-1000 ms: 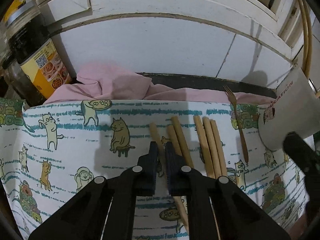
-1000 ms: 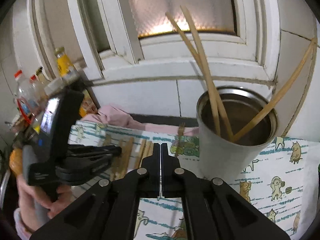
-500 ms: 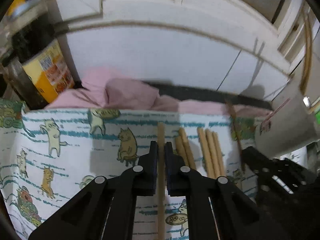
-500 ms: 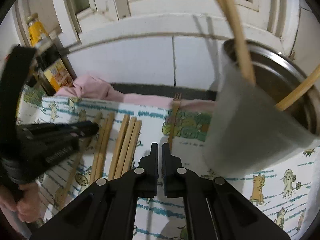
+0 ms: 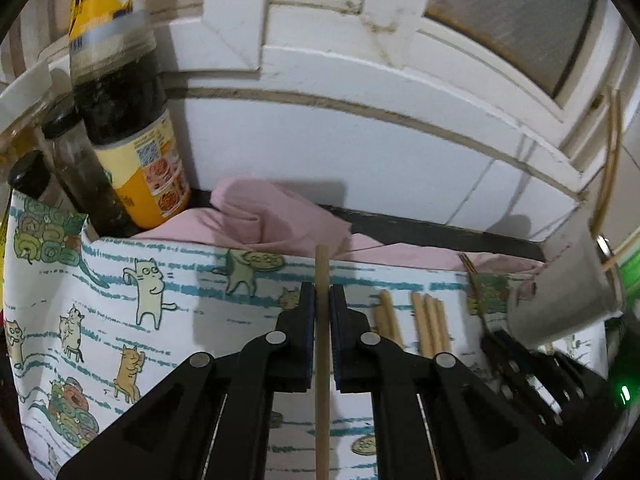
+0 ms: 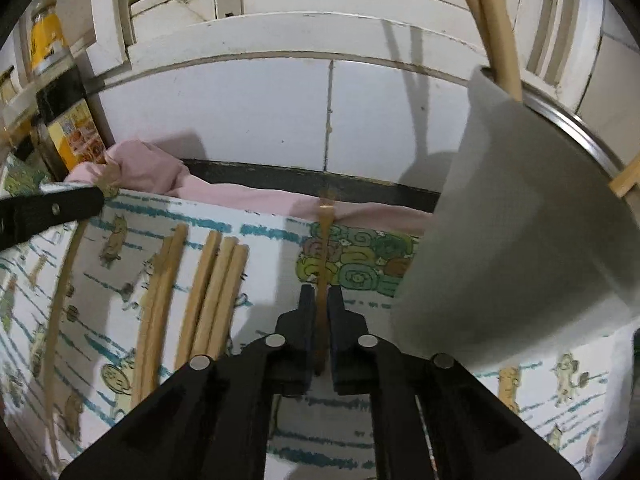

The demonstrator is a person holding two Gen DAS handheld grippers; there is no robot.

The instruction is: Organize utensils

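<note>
**Chopstick gripped on the left, fork straddled on the right**

Cat-print cloth (image 5: 160,320) spread over desk (image 5: 440,232), white tiled wall (image 6: 260,120) and window frame (image 5: 320,60) behind. Pink rag (image 5: 272,216) bunched along the far edge of the cloth. Tall sauce bottle (image 5: 132,140) with yellow label at far left, against the wall.

Left claw (image 5: 322,300): closed tight on a single wooden chopstick (image 5: 322,360), held lengthwise between the fingers, tip poking out ahead of them toward the pink rag.

Loose chopsticks (image 6: 216,288) flat on the cloth: a pair side by side, then three touching one another just to the right. Both groups between the two claws.

Fork (image 6: 325,236), thin and brown, flat on the cloth to the right of the loose chopsticks, prongs at the pink rag, handle pointing back toward the camera.

Right claw (image 6: 321,300): low over the cloth, parted by a narrow slit, having just been opening, with the fork handle lying between the fingers. No clear press of the pads on the handle.

Metal cup (image 6: 520,240) close on the right of the right claw, wrapped in pale grey, several chopsticks standing in it and leaning over the rim.
</note>
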